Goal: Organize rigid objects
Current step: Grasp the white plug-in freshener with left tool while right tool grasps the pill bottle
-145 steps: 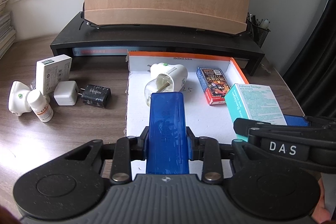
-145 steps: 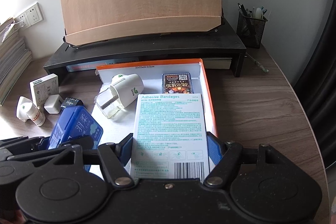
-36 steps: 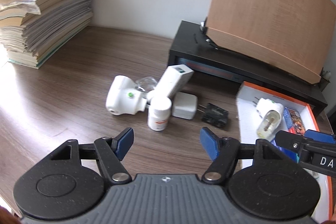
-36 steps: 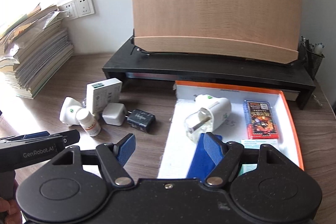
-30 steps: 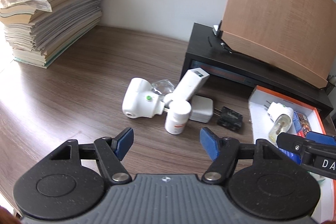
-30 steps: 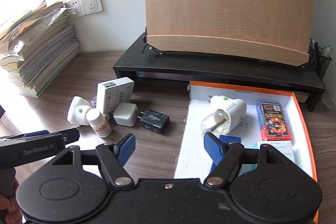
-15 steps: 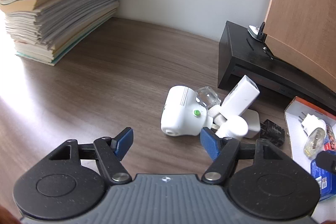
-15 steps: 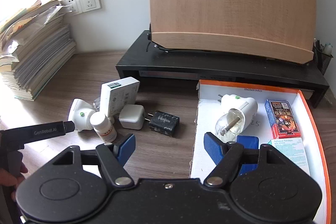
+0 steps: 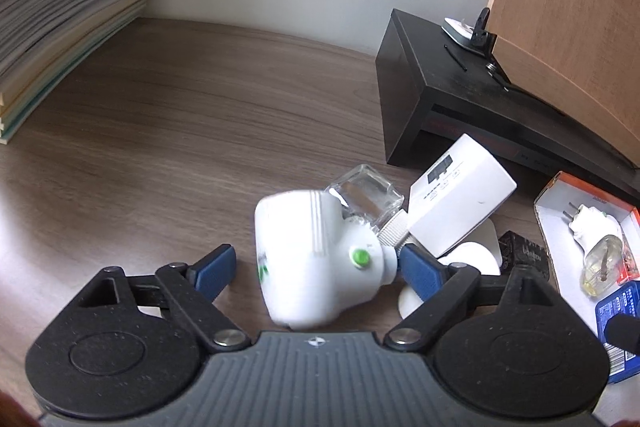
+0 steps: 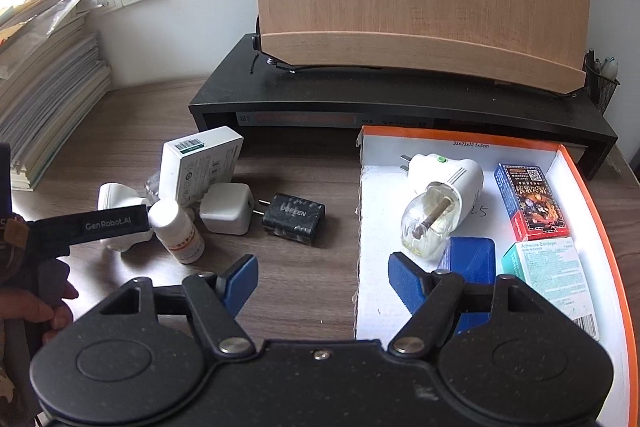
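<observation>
Now the left claw [image 9: 312, 267] gapes around the white plug-in [image 9: 316, 263], ungripped; next, squeeze; right claw [image 10: 320, 277] idles open.

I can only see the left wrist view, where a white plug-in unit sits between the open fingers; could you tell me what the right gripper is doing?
Observer: The right gripper is open and empty, hanging over the near left edge of the orange-rimmed tray.
Operator: Thank you. What is in that tray?
Observer: Four things: a white plug-in vaporizer, a card box, a blue case and an Adhesive Bandages box.
Operator: And how does the black item beside my target lie?
Observer: It is a black charger flat on the desk, its prongs pointing at the white cube charger.
</observation>
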Demonstrator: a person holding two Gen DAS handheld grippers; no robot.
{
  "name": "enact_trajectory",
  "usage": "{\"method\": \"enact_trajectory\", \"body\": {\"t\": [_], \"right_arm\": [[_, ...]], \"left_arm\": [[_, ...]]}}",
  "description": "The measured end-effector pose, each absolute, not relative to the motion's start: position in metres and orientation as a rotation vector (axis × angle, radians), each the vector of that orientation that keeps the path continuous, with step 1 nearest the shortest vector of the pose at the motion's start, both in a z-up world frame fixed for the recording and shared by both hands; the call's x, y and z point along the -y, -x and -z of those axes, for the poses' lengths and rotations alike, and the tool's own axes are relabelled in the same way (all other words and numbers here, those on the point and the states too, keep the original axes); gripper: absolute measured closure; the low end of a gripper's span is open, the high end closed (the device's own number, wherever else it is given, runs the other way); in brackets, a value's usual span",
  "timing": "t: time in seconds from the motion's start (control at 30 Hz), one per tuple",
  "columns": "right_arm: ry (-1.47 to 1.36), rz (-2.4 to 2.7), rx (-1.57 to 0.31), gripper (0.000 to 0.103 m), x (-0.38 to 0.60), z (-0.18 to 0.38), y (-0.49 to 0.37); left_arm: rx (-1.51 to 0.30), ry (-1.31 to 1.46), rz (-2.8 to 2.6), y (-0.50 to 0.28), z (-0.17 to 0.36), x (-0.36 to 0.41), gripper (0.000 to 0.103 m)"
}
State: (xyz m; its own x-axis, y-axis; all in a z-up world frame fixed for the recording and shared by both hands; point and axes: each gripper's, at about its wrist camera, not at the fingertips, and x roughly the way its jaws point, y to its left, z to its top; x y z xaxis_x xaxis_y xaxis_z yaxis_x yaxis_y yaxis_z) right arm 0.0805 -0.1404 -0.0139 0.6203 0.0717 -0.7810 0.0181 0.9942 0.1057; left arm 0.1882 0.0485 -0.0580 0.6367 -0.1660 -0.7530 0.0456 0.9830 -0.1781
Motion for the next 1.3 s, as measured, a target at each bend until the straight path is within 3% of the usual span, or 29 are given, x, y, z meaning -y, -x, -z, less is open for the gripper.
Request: {"method": "enact_trajectory", "body": {"t": [0.03,0.1,0.57,0.63,0.67,0.73,0.9,0.93,0.97,1.0,1.1,1.3], "right_arm": [[-0.106,-0.028,-0.905,0.017,0.140,0.015,-0.081],[-0.106,-0.024,-0.911,0.017,0.139,0.017,-0.083],[-0.163,-0.189,-0.867,0.015,0.107,0.011,-0.109],[-0.194,-0.215,-0.867,0.015,0.103,0.012,-0.116],[-0.196,-0.212,-0.869,0.015,0.100,0.012,-0.120],[-0.180,-0.205,-0.868,0.015,0.096,0.014,-0.128],[-0.193,-0.206,-0.873,0.015,0.092,0.013,-0.146],[-0.185,-0.206,-0.866,0.015,0.090,0.012,-0.146],[-0.180,-0.207,-0.863,0.015,0.090,0.011,-0.146],[-0.178,-0.210,-0.861,0.015,0.090,0.011,-0.146],[-0.177,-0.211,-0.871,0.015,0.092,0.014,-0.145],[-0.179,-0.202,-0.876,0.015,0.101,0.016,-0.143]], "left_arm": [[-0.863,0.137,0.127,-0.189,0.059,-0.048,0.011],[-0.843,0.127,0.160,-0.188,0.060,-0.047,0.024],[-0.795,0.186,0.137,-0.162,0.044,-0.079,0.028],[-0.787,0.194,0.129,-0.159,0.040,-0.084,0.033],[-0.782,0.193,0.124,-0.158,0.037,-0.085,0.049],[-0.783,0.198,0.123,-0.156,0.034,-0.088,0.054],[-0.810,0.217,0.130,-0.155,0.044,-0.091,0.049],[-0.817,0.223,0.129,-0.154,0.046,-0.090,0.045],[-0.816,0.223,0.133,-0.152,0.048,-0.090,0.031],[-0.809,0.220,0.144,-0.150,0.049,-0.089,0.024],[-0.793,0.187,0.179,-0.144,0.052,-0.084,0.014],[-0.782,0.108,0.225,-0.127,0.065,-0.080,0.007]]}}
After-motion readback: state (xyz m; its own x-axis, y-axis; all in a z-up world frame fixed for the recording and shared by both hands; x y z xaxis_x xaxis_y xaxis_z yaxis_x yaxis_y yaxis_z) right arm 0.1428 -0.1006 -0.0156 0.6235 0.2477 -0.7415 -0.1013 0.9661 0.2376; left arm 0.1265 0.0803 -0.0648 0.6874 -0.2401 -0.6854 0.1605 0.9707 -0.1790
